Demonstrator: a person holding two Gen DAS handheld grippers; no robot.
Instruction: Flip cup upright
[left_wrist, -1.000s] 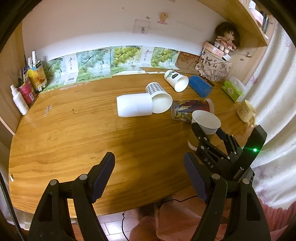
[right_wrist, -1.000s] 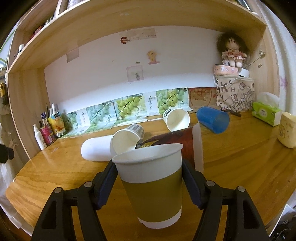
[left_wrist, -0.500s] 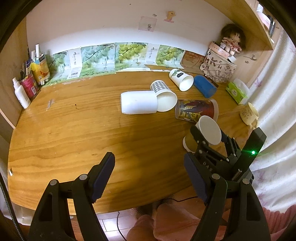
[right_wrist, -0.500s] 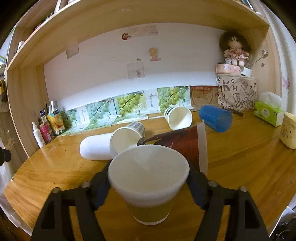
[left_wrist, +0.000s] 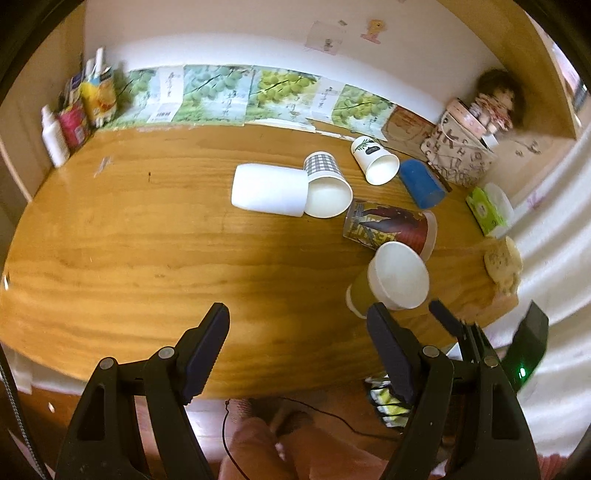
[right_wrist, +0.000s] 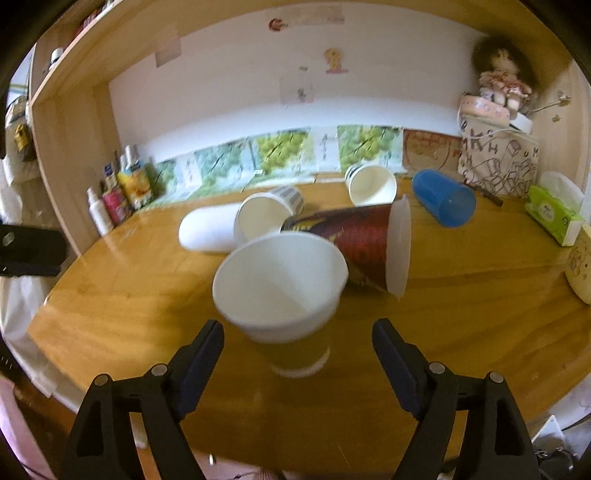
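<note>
An olive-and-white paper cup (right_wrist: 284, 291) stands upright on the wooden desk (right_wrist: 461, 317), mouth up. My right gripper (right_wrist: 297, 354) is open and empty, its fingers apart just behind the cup and clear of it. The cup also shows in the left wrist view (left_wrist: 391, 280), with the right gripper's fingers (left_wrist: 447, 321) just below it. My left gripper (left_wrist: 297, 339) is open and empty above the desk's front edge, left of the cup.
Several cups lie on their sides behind it: a red printed cup (right_wrist: 358, 243), a white tumbler (right_wrist: 207, 229), a checked cup (right_wrist: 269, 214), a white paper cup (right_wrist: 369, 184), a blue cup (right_wrist: 443, 199). Tissue pack (right_wrist: 554, 214) and mug (right_wrist: 581, 266) right; bottles (right_wrist: 110, 199) left.
My right gripper has opened, let go of the olive cup and drawn back and up from it. The cup stays upright on the desk. The left gripper has risen a little.
</note>
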